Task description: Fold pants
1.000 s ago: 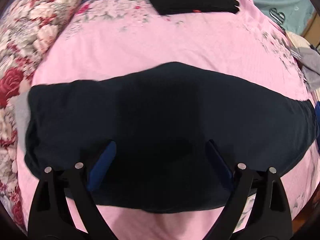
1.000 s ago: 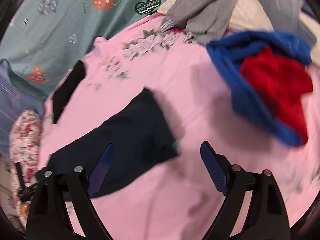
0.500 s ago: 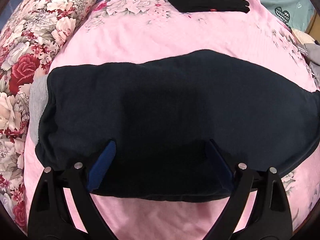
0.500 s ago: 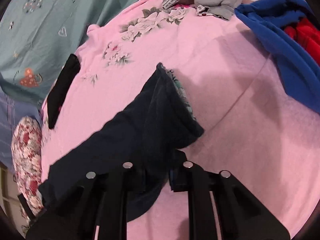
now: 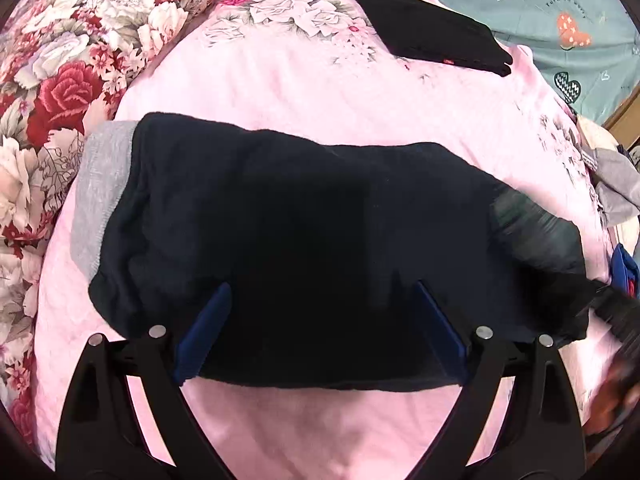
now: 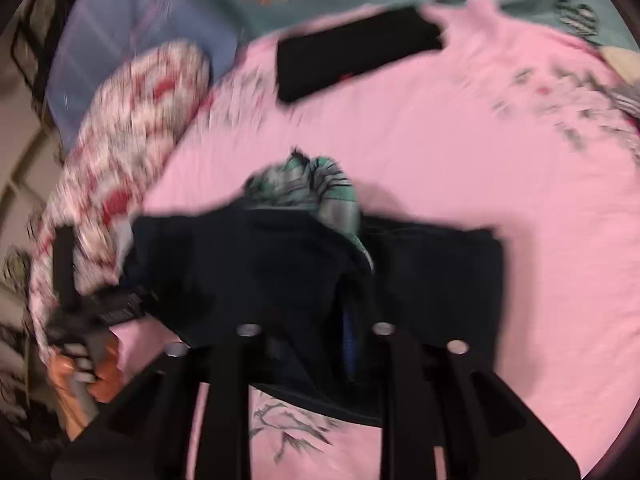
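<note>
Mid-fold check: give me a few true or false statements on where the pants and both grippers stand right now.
1. The dark pants lie on a pink sheet. True.
2. The left gripper is clamped shut on the pants. False: its jaws stand wide apart over the fabric.
3. A folded black garment lies on the far part of the sheet, apart from the pants. True.
4. The right gripper has nothing between its jaws. False: pants fabric sits between them as they are opening.
5. The pants' lining is plain white. False: a green striped lining shows.
</note>
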Action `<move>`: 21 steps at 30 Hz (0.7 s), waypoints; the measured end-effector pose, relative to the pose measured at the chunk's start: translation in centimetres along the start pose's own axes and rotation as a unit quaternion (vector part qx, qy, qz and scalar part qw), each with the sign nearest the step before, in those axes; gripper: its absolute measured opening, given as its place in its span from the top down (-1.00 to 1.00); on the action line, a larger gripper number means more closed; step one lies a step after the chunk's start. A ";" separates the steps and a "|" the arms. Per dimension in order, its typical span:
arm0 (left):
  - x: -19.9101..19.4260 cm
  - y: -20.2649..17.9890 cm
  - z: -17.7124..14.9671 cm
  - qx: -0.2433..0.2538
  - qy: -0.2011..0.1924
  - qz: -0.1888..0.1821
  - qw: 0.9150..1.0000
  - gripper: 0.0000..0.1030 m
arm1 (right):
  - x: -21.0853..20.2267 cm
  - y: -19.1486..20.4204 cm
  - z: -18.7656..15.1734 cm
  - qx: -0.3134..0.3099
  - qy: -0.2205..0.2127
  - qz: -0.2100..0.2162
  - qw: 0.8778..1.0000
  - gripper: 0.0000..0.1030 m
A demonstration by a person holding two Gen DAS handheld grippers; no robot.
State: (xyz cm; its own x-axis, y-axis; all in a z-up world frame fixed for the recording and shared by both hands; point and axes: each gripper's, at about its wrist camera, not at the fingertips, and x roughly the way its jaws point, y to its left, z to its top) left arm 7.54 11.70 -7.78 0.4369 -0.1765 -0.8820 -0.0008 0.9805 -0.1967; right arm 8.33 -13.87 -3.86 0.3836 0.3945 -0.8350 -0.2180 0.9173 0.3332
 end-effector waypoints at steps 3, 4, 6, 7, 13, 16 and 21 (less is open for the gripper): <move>-0.4 -0.4 0.3 0.005 0.001 0.003 1.000 -0.79 | 1.5 2.0 -1.4 -0.021 0.011 0.069 0.997 -0.52; -0.7 -0.4 0.3 0.007 -0.001 0.002 1.000 -0.79 | 0.9 1.9 -1.5 -0.019 0.014 0.099 0.995 -0.55; -0.9 -1.0 0.5 0.012 -0.003 0.003 1.000 -0.79 | -0.6 0.5 -1.6 0.010 0.016 0.149 0.989 -0.54; -0.8 -1.4 0.7 0.013 -0.003 0.002 1.000 -0.79 | -1.5 -0.6 -1.5 0.029 0.009 0.169 0.985 -0.54; -0.4 -7.5 1.0 0.070 0.008 -0.046 0.996 -0.79 | -7.8 -10.9 -0.9 0.082 -0.129 -0.055 0.987 0.27; -0.6 -10.7 1.1 0.092 0.003 -0.057 0.994 -0.79 | -6.1 -13.3 -0.5 0.118 -0.099 -0.002 0.988 0.68; -0.7 -15.3 1.4 0.115 0.002 -0.083 0.990 -0.79 | -2.4 -13.3 0.4 0.106 -0.057 -0.038 0.992 0.79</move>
State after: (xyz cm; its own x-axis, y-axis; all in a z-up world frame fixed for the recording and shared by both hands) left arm 8.52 -3.01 -3.56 0.4108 -0.3376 -0.8469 0.2769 0.9312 -0.2369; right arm 10.66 -27.03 -6.11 0.4941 0.3170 -0.8096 0.0032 0.9305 0.3663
